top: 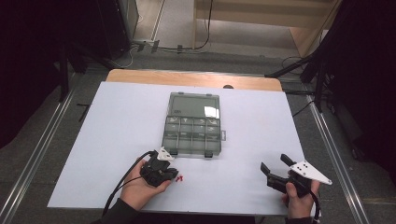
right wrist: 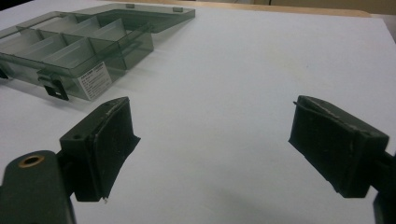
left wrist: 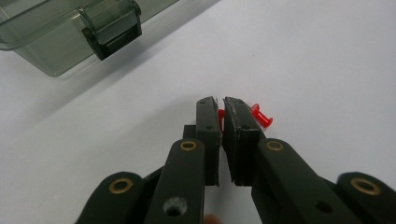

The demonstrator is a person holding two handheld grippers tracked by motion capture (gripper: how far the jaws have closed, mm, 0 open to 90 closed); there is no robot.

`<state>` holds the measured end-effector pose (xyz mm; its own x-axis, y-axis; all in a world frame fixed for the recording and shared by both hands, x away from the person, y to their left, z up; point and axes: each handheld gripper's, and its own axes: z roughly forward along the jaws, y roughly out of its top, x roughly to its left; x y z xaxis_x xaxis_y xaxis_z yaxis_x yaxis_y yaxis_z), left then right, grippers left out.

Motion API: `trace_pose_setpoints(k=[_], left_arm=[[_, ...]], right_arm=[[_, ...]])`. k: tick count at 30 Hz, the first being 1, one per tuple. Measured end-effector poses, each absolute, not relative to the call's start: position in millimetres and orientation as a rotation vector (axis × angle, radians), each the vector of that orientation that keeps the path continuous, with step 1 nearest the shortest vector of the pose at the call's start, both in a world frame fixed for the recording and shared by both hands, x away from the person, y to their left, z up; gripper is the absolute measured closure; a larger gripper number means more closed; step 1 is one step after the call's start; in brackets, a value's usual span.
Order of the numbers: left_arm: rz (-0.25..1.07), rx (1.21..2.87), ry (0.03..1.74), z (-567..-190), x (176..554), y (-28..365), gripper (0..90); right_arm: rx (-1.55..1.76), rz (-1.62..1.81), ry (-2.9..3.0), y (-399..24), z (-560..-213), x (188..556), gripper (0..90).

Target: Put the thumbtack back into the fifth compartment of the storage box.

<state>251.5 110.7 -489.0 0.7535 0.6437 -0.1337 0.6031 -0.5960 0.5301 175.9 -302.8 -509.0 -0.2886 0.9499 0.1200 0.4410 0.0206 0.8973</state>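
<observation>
Between left gripper (left wrist: 220, 108) pads, red pin (left wrist: 221, 116).

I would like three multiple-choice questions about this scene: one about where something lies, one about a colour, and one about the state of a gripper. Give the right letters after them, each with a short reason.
1. Where do the small pins lie?
A. inside a compartment of the box
B. on the white table sheet, in front of the box
C. on the floor

2. What colour are the pins?
A. red
B. blue
C. yellow

3. How do the jaws of the right gripper stand?
A. wide apart, with nothing between them
B. shut on a pin
C. shut on the lid of the box

Answers:
1 B: the high view shows them on the table sheet, on the person's side of the compartment box, at the left gripper.
2 A: the left gripper view shows one red pin between the jaws and another beside them.
3 A: the right gripper view shows bare sheet between its jaws.
</observation>
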Motion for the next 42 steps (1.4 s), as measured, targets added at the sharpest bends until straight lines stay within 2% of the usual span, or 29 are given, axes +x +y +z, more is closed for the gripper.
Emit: trace_pose_setpoints(k=[42], left_arm=[[0.085, 2.352, 0.904, -458.4, 272.0, 122.1, 84.9]], right_arm=[[1.403, 1.248, 1.770, -301.2, -510.2, 176.3, 14.1]])
